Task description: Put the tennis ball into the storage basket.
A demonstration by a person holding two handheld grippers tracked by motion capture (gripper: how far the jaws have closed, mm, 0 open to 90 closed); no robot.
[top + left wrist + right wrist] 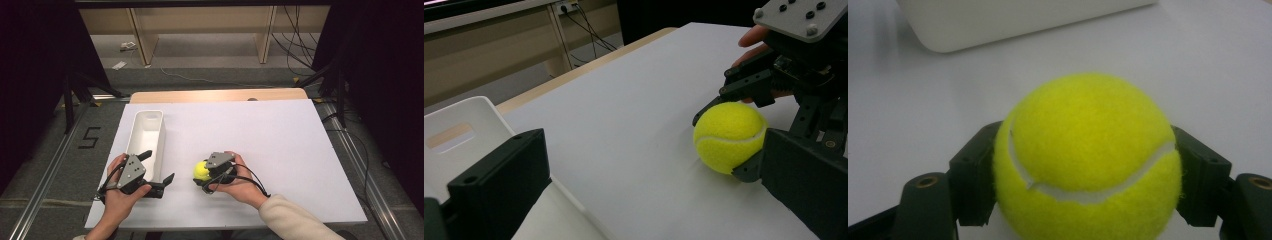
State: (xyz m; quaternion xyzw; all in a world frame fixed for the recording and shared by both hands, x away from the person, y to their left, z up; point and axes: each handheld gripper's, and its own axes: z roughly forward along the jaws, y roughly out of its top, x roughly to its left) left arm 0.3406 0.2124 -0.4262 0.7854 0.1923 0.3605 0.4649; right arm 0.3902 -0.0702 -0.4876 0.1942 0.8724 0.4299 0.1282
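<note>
A yellow tennis ball (pixel 201 170) rests on the white sheet near the front middle of the table. My right gripper (pixel 202 172) is shut on it, one jaw pressed to each side of the ball (pixel 1088 160). The left gripper view shows the same ball (pixel 729 136) held between the right gripper's jaws, touching the sheet. My left gripper (pixel 159 169) is open at the near end of a long white bin (pixel 146 137). One left jaw hangs over the bin's inside, the other lies outside its near right corner. Nothing sits between the left jaws (pixel 649 200).
The white sheet (pixel 260 135) covers most of the wooden table (pixel 215 95). The bin's (pixel 459 130) inside looks bare. Beyond the table stand wooden furniture legs (pixel 142 40) and cables (pixel 295 45) on the floor. Dark stands flank both sides.
</note>
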